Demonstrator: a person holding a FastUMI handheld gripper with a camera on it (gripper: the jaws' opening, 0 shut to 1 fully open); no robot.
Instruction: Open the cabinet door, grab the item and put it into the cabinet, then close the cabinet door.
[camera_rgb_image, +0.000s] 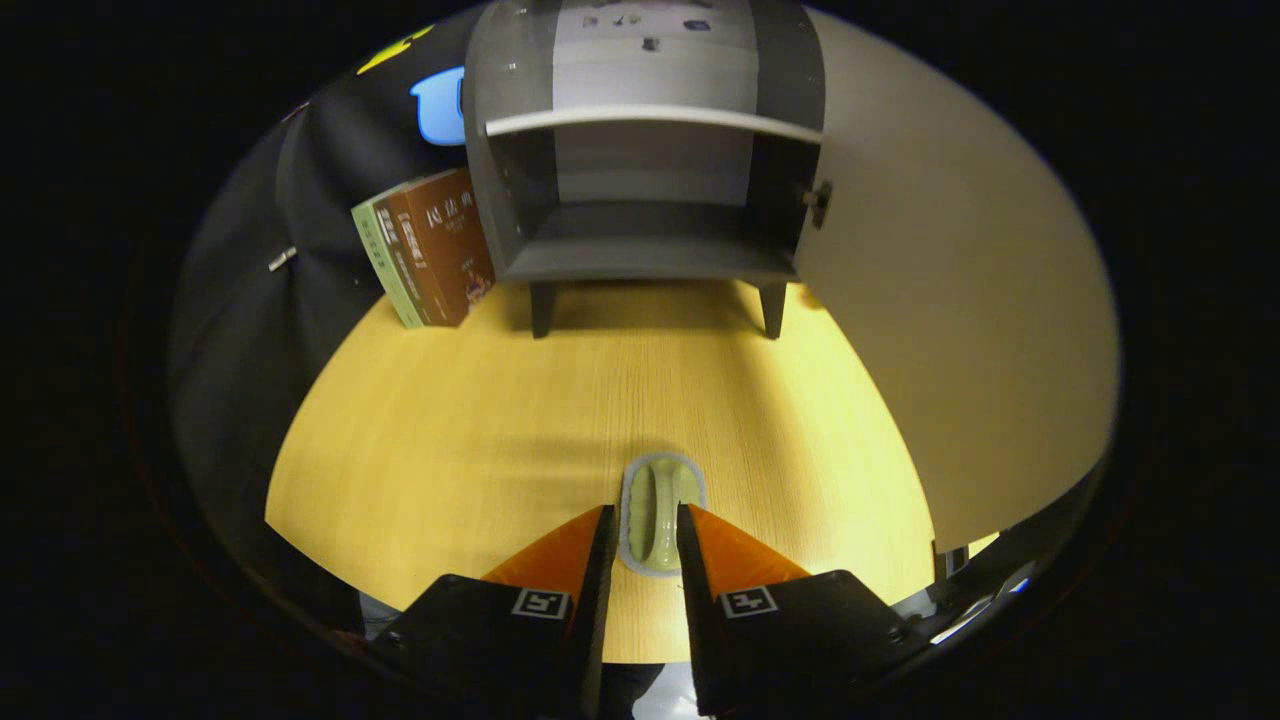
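Item 1. Cabinet (650, 190): grey, on short legs, standing at the far side of the counter (450, 420). Its door (960, 300) is swung wide open to the right, so you can count the opening step as done. One shelf (650, 120) divides the interior; the lower compartment looks bare.

Item 2. Task item (655, 510): a small pale green oblong piece with a grey rim, lying flat on the counter, well short of the cabinet. It sits between the tips of your tongs (648, 540).

Item 3. Tongs: narrowly parted, one finger along each long side of the item. Both appear to touch or nearly touch it; whether they press firmly I cannot tell. The item seems to rest on the counter, not lifted.

Item 4. Books (430, 250): leaning against the cabinet's left side, apart from the work.

Status, as judged: you are at the grab. Left to do: lift, carry into the cabinet, release, close the door.

Pose: you hold the tongs low over the near counter, pointed straight ahead at the open cabinet front.
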